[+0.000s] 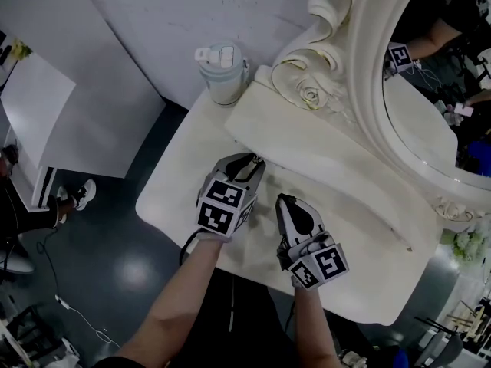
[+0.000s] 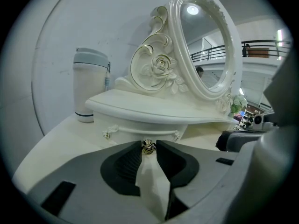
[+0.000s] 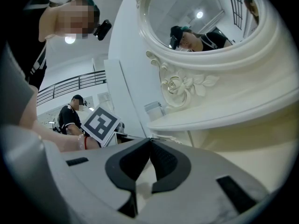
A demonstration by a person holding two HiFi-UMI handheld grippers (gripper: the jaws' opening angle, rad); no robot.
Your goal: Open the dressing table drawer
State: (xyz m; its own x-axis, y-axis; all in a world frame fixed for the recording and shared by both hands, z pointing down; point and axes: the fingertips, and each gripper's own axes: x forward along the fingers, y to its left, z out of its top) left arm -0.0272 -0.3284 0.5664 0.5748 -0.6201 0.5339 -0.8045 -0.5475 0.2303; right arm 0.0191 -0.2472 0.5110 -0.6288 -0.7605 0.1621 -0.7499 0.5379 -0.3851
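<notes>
Left hand-held gripper [image 2: 148, 143]: my jaws are closed part-way, the two dark tips pinching the drawer knob [image 2: 147, 146] from either side.
Drawer knob: small, gold and round, standing out from the middle of the drawer [image 2: 140, 127] front.
Drawer: a shallow cream front tucked under the overhanging top of the raised shelf [image 2: 154, 107], with a small ornament near each end. I cannot tell whether it is pulled out at all.
Right hand-held gripper [image 3: 150, 140]: my jaws are closed tip to tip and hold nothing. It hovers just right of the drawer knob, low over the surface [image 1: 176, 182] and close beside my left one.
Surface: cream with a curved edge, spreading out in front of and below the drawer.
Lidded cup [image 2: 89, 85]: it stands upright on the surface, left of the drawer and beside the shelf end.
Mirror [image 2: 205, 45]: an oval in a carved cream frame, rising behind and above the drawer, with a rose scroll [image 2: 156, 69] at its lower left.
Flowers [image 2: 236, 104]: small white blooms to the right of the drawer, at the mirror's foot.
</notes>
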